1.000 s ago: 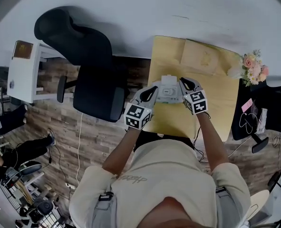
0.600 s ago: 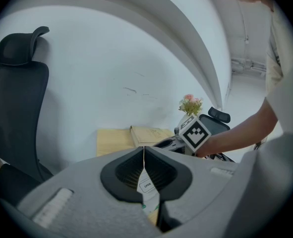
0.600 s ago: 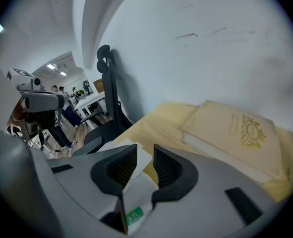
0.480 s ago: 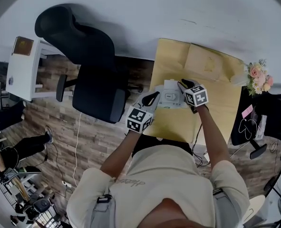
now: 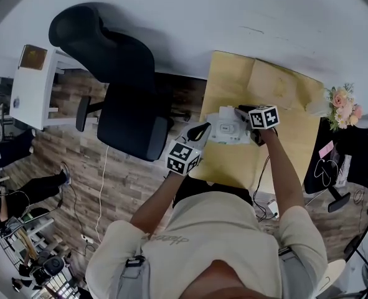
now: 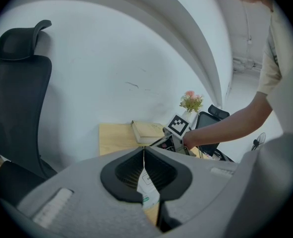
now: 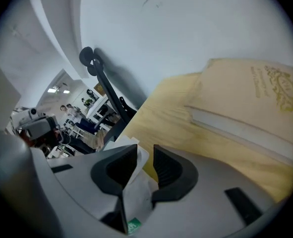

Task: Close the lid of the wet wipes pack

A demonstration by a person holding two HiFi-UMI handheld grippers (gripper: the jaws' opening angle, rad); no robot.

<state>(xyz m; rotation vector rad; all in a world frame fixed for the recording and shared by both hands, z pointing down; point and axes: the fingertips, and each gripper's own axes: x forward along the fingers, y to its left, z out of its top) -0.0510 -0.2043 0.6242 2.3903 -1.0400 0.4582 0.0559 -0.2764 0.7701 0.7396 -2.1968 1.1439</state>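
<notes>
One wet wipes pack [image 5: 225,131] between left gripper [image 5: 203,129] and right gripper [image 5: 241,113].

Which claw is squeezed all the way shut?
The left claw: its jaws meet, pinching the edge of the wipes pack. The right claw has a gap between its jaws, with the pack's white top in it.

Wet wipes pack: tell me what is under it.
Yellow table shows around the wet wipes pack. The patch directly beneath is covered by the pack itself; whether it rests there cannot be told.
</notes>
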